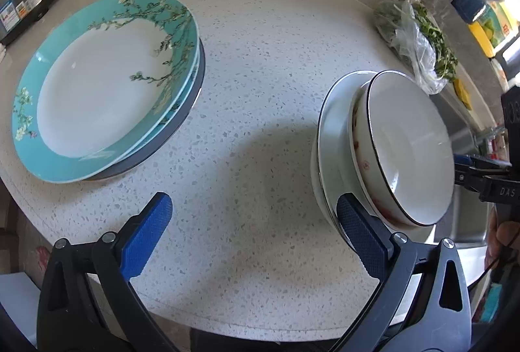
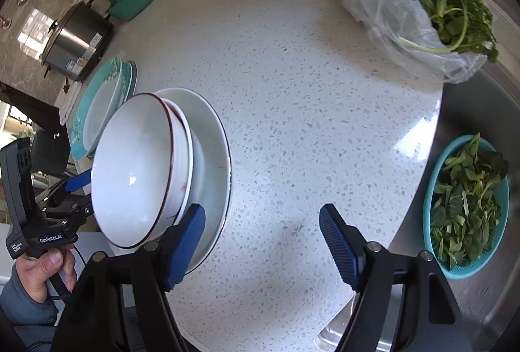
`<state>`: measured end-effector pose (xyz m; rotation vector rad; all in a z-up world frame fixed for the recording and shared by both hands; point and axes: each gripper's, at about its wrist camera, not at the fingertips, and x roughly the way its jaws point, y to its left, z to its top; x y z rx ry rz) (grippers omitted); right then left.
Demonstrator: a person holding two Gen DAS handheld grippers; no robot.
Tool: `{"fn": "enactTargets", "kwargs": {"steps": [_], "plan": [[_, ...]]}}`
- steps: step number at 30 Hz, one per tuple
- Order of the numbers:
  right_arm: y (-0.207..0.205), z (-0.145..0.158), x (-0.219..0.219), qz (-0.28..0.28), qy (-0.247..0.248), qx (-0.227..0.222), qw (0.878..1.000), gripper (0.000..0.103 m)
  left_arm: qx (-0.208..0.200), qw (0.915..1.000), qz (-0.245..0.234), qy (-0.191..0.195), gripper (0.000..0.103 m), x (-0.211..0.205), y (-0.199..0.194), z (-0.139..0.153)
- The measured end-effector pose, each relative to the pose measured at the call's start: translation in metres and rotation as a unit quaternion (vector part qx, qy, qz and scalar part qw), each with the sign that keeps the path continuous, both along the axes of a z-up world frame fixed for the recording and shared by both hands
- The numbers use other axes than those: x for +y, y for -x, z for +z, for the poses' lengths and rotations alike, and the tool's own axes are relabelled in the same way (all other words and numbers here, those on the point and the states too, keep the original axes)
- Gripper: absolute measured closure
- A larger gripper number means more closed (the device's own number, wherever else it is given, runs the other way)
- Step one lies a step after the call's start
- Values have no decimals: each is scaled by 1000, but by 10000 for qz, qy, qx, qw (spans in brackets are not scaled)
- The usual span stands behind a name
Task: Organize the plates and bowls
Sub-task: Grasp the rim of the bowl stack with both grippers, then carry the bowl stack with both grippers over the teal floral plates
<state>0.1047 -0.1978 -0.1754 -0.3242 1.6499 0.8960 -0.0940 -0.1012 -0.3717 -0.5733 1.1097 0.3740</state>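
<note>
With the teal plates (image 1: 104, 92) stacked at the left and both claws, the left gripper (image 1: 256, 241) and right gripper (image 2: 263, 241), hanging open and empty beside the nested bowls (image 1: 406, 150), the sorting looks nearly finished, so any next lift needs care near the counter edge (image 1: 227, 316) and sink (image 2: 481, 131).

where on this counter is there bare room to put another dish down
The widest bare patch of counter lies between the teal plate stack and the nested white bowls. In the right view, open counter also runs from the bowls toward the bagged greens. The sink side with the teal colander is crowded.
</note>
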Motion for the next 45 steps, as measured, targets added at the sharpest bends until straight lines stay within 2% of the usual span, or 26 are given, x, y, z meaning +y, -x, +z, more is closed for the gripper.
{"fn": "enactTargets", "kwargs": {"steps": [8, 11, 13, 14, 16, 17, 19, 22, 24, 25, 26, 27, 29, 35, 45], "plan": [[0, -15, 12, 361, -39, -31, 9993, 32, 279, 9994, -56, -177, 1, -2, -29, -15], [2, -21, 14, 479, -126, 52, 9988, 38, 214, 9996, -123, -127, 9, -1, -36, -19], [4, -23, 14, 514, -212, 45, 9984, 39, 69, 9998, -189, 22, 25, -2, -41, -21], [5, -22, 15, 557, -266, 19, 9981, 39, 17, 9998, -216, 33, 28, -2, -44, -21], [7, -22, 15, 590, -356, 36, 9976, 44, -39, 9994, -330, 34, 44, -5, -51, -21], [7, -22, 16, 605, -397, 53, 9974, 48, -49, 9993, -375, 31, 48, -6, -55, -21], [10, -23, 18, 641, -484, 78, 9967, 53, -52, 9988, -492, 57, 62, -11, -64, -22], [10, -24, 16, 550, -569, 185, 9967, 60, -113, 9981, -590, 144, 71, -15, -75, -23], [8, -25, 14, 457, -631, 313, 9965, 68, -133, 9976, -655, 175, 76, -18, -76, -21], [8, -25, 14, 444, -657, 333, 9963, 71, -132, 9972, -712, 162, 81, -21, -80, -21], [9, -23, 15, 460, -690, 341, 9960, 79, -136, 9969, -757, 157, 84, -24, -80, -20], [12, -21, 17, 488, -710, 338, 9957, 79, -129, 9963, -836, 124, 90, -29, -85, -19], [15, -21, 20, 505, -658, 235, 9963, 79, -59, 9964, -845, -34, 90, -34, -88, -17], [17, -21, 21, 391, -609, 203, 9972, 80, -63, 9965, -835, -34, 90, -38, -92, -17], [24, -12, 15, 221, -535, 225, 9981, 81, -120, 9963, -845, -70, 91, -34, -66, -2]]}}
